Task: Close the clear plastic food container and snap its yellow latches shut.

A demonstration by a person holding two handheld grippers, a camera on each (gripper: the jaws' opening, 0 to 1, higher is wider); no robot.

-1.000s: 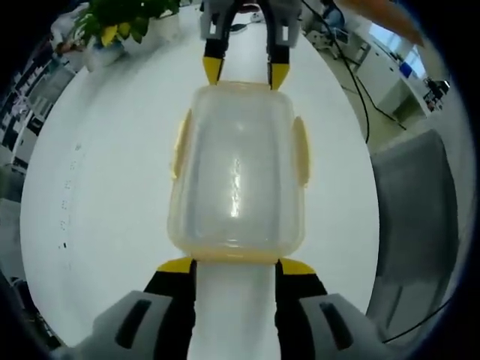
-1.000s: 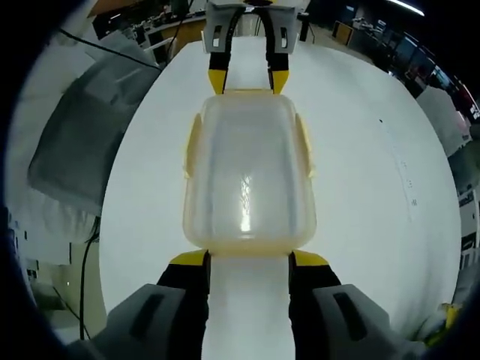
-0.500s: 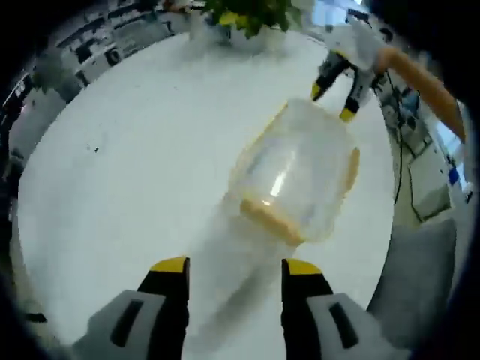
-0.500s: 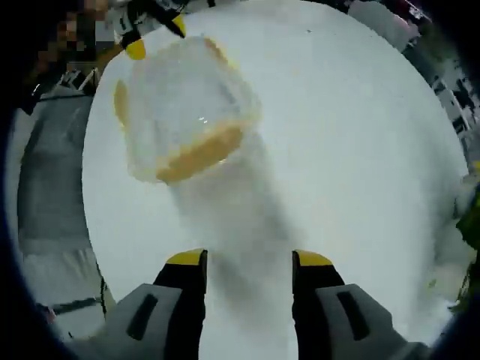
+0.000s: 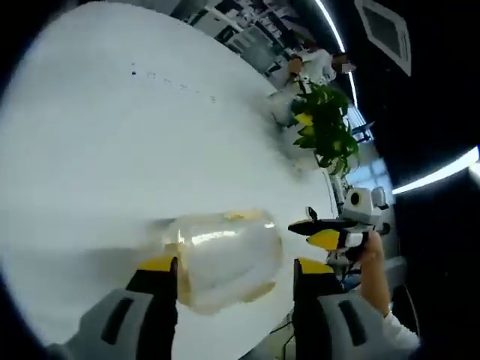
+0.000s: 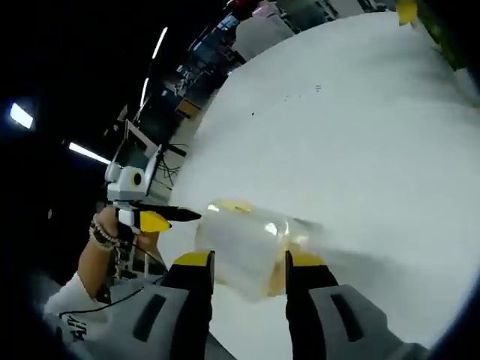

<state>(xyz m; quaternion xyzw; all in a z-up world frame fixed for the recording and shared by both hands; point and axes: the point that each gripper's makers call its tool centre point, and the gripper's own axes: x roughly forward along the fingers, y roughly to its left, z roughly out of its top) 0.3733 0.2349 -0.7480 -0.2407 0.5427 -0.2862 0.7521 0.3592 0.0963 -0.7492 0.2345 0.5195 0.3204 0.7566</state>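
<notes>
white table (image 5: pixel 112 135), blurred clear container (image 5: pixel 225 255) near its edge. both grippers (image 5: pixel 229 274) (image 6: pixel 247 262) gaping, holding nothing. careless latch presses could shove it off.

One clear plastic food container (image 5: pixel 225 255) near the white table's (image 5: pixel 112 135) edge, two grippers — left gripper (image 5: pixel 234 281) and right gripper (image 6: pixel 244 274) — one potted plant (image 5: pixel 322 127) at the far edge, one person's hand (image 6: pixel 112 240)

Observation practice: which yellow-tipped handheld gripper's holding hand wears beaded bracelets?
The left gripper; beaded bracelets circle the wrist behind it, while the right gripper has a bare wrist.
</notes>
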